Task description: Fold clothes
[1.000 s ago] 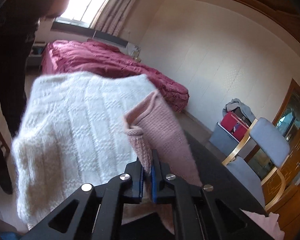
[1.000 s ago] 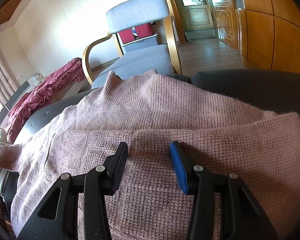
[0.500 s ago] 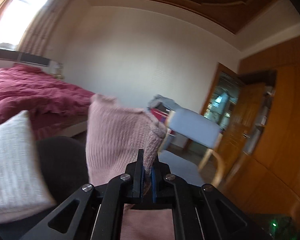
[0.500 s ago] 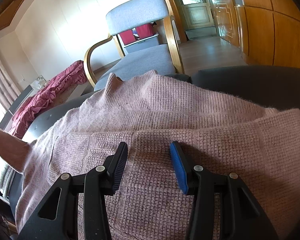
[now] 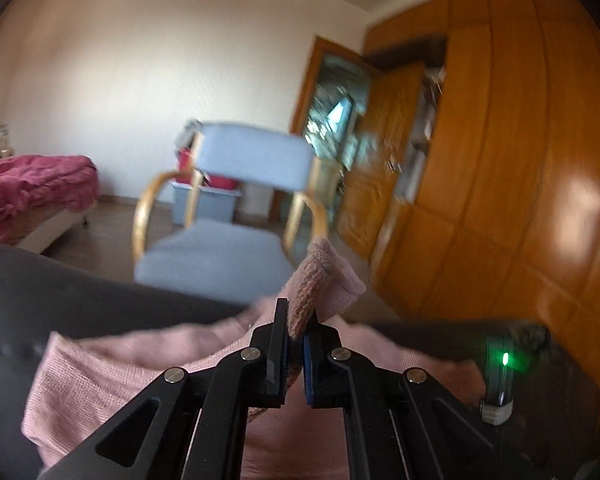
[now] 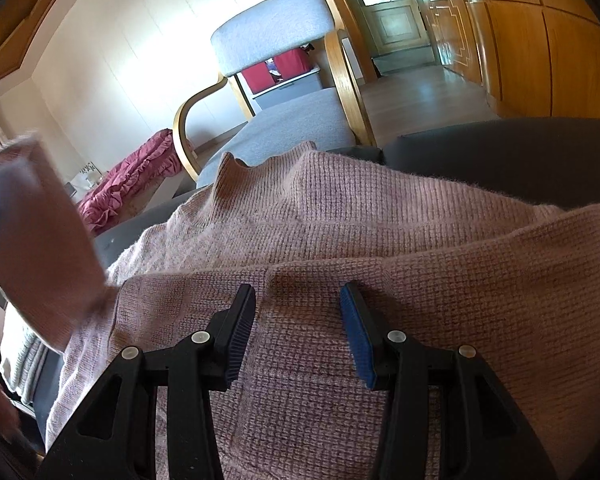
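A pink knitted sweater (image 6: 340, 220) lies spread on a dark table (image 6: 520, 148), with one part folded over its near half. My left gripper (image 5: 296, 320) is shut on the sweater's sleeve cuff (image 5: 320, 276) and holds it above the sweater body (image 5: 120, 368). The lifted sleeve shows blurred at the left of the right wrist view (image 6: 40, 240). My right gripper (image 6: 298, 300) is open, its fingers resting down on the folded layer with nothing between them.
A grey armchair with wooden arms (image 5: 220, 240) stands just beyond the table's far edge. A bed with a red cover (image 5: 32, 188) is at far left. Wooden wardrobes (image 5: 500, 160) line the right. A white knit item (image 6: 20, 360) lies at the table's left.
My left gripper has swung the sleeve cuff from over the white knit at the left across to above the sweater body, facing the chair. The right gripper has stayed still.
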Demonstrator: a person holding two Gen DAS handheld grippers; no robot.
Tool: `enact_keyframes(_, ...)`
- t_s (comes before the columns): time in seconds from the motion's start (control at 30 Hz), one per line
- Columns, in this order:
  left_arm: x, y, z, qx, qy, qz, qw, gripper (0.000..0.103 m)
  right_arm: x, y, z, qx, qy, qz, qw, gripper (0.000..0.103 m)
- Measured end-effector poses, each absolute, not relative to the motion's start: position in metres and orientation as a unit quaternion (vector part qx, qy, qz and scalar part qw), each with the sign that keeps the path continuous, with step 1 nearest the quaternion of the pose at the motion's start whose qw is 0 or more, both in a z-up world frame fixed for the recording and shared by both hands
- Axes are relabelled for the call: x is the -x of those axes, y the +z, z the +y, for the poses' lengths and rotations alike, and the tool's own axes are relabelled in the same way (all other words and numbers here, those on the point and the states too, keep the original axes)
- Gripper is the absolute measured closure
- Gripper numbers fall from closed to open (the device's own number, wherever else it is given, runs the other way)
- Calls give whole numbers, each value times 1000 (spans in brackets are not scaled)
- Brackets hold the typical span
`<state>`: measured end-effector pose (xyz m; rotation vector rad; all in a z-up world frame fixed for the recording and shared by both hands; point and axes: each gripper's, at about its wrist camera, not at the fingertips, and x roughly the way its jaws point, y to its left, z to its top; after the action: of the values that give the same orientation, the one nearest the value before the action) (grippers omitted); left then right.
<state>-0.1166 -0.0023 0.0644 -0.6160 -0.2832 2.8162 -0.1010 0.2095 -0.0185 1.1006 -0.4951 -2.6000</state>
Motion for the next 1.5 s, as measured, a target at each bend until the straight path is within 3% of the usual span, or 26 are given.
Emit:
enact_keyframes(0.37,127,11,51,287,941,-74,166,99,101,-22,216,-378,-893,-196,145,55)
enact_keyframes(0.5,131,-8,62,344,911,-79,212,83,101,-22,218,-376,-892,-204,148,55)
enact_keyframes(0.6,130,-20,60,401,870,-107,265,81,101,-23,220,-375,-890,-209,151,55)
enact_keyframes(0.77,102,-8,22,374,863,-132,313,79,99,-22,230,-361,-887,-243,156,55)
enact_keyframes(0.9,93,8,-48,300,909,-166,237,77,93,-17,236,-340,-881,-276,177,54)
enact_keyframes(0.93,94,10,-66,289,919,-175,205,77,92,-16,236,-338,-877,-285,190,47)
enact_keyframes(0.97,98,9,-86,287,925,-184,169,77,91,-16,235,-336,-874,-290,200,43)
enact_keyframes(1.1,108,-10,-154,306,925,-220,57,77,90,-13,221,-343,-873,-267,222,42)
enact_keyframes(1.23,107,-41,-199,314,890,-329,37,77,92,-17,200,-367,-859,-248,257,42)
enact_keyframes(1.33,99,-36,-199,282,899,-332,41,76,93,-21,183,-384,-847,-236,280,42)
enact_keyframes(1.4,95,-30,-189,271,909,-310,66,75,91,-19,179,-380,-853,-222,280,50)
enact_keyframes(1.43,94,-27,-183,268,913,-298,75,75,90,-19,177,-380,-854,-218,282,76)
enact_keyframes(1.47,97,-24,-180,268,916,-288,80,75,91,-20,176,-384,-852,-213,284,95)
enact_keyframes(1.5,100,-21,-178,269,918,-278,84,75,91,-18,174,-386,-852,-207,285,95)
